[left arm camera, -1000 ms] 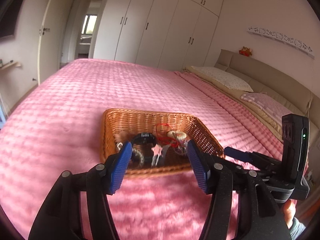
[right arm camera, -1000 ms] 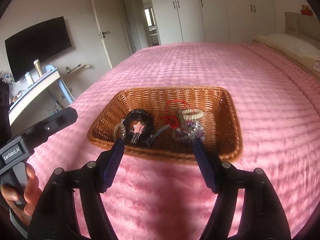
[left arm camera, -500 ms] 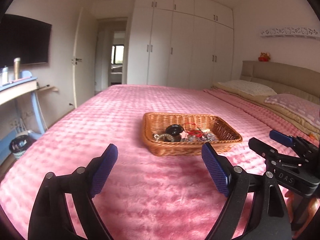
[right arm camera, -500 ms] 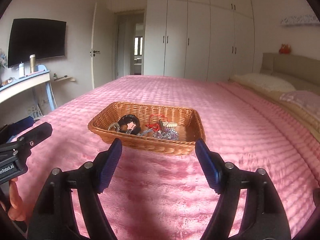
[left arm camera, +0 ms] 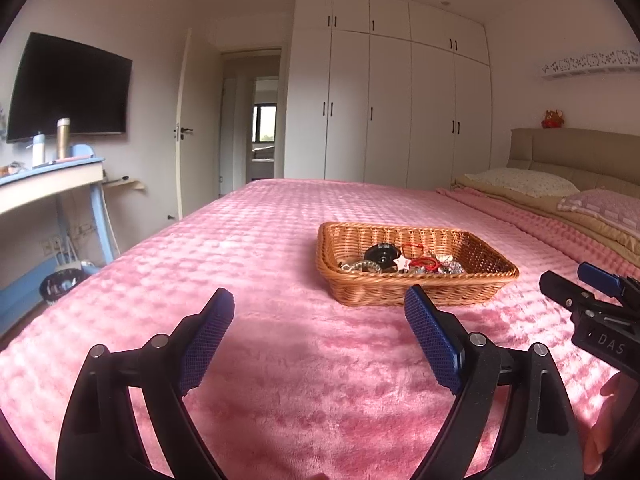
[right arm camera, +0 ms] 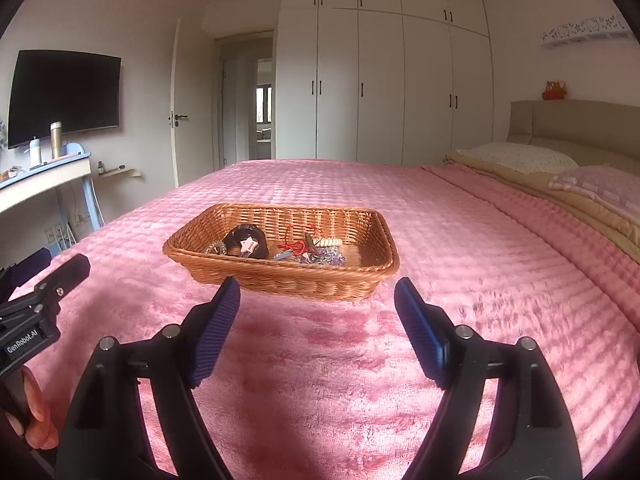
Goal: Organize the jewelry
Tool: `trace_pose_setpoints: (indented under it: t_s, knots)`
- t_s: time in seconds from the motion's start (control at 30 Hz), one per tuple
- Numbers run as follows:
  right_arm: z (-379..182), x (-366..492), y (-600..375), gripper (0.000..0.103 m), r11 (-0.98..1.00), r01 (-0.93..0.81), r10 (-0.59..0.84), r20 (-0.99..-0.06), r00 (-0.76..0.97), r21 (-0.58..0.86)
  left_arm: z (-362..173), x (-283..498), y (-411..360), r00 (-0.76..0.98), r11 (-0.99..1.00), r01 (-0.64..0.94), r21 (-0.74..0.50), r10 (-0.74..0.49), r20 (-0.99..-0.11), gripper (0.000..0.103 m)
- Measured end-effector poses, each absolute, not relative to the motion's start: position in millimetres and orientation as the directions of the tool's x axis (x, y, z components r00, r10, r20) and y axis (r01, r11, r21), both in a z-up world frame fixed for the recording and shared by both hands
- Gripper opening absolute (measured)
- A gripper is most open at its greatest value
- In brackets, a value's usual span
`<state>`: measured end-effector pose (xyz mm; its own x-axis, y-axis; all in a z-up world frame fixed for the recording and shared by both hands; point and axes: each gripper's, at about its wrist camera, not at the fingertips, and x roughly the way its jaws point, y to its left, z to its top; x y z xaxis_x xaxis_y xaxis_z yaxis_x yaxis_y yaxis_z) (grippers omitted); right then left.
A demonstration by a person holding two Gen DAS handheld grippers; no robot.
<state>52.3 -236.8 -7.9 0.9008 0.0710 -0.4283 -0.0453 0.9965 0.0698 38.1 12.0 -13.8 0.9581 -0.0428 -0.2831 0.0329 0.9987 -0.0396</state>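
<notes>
A wicker basket (left arm camera: 416, 292) sits on the pink bedspread (left arm camera: 280, 360); it also shows in the right wrist view (right arm camera: 280, 276). Inside lie jewelry pieces: a black round piece with a white star (right arm camera: 247, 242), a red cord (right arm camera: 294, 240), a cream bead bracelet (right arm camera: 330, 242) and silvery chains (left arm camera: 360, 267). My left gripper (left arm camera: 320, 308) is open and empty, well short of the basket and to its left. My right gripper (right arm camera: 318, 296) is open and empty, just in front of the basket. Each gripper shows at the edge of the other's view.
Pillows (left arm camera: 520, 182) and a beige headboard (left arm camera: 580, 152) are at the right. A desk (left arm camera: 48, 184) with bottles and a wall TV (left arm camera: 68, 88) stand left of the bed. White wardrobes (left arm camera: 400, 100) and an open door fill the far wall.
Both grippers have pulled back from over the basket and levelled out; the basket now looks smaller and farther away. Both stay open and empty.
</notes>
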Motion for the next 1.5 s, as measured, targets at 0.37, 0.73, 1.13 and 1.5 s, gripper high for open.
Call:
trace_pose_setpoints:
  t_s: [0.37, 0.73, 1.13, 1.5]
  knots:
    - [-15, 59, -252, 0.078, 0.988, -0.044, 0.108, -0.454, 0.884, 0.15, -18, 38, 3, 0.957, 1.0, 0.03, 0.009, -0.026, -0.29, 0.09]
    - [-16, 59, -249, 0.078, 0.992, -0.03, 0.082, -0.46, 0.884, 0.12, -17, 42, 8, 0.95, 0.999, 0.029, -0.024, -0.035, -0.311, 0.092]
    - [-18, 60, -243, 0.081, 0.994, -0.038, 0.08, -0.468, 0.88, 0.1, -20, 45, 11, 0.942, 0.998, 0.042, -0.05, -0.056, -0.33, 0.093]
    - [-19, 60, -244, 0.081, 0.993, -0.037, 0.084, -0.469, 0.879, 0.108, -19, 46, 15, 0.942, 0.997, 0.041, -0.071, -0.063, -0.329, 0.094]
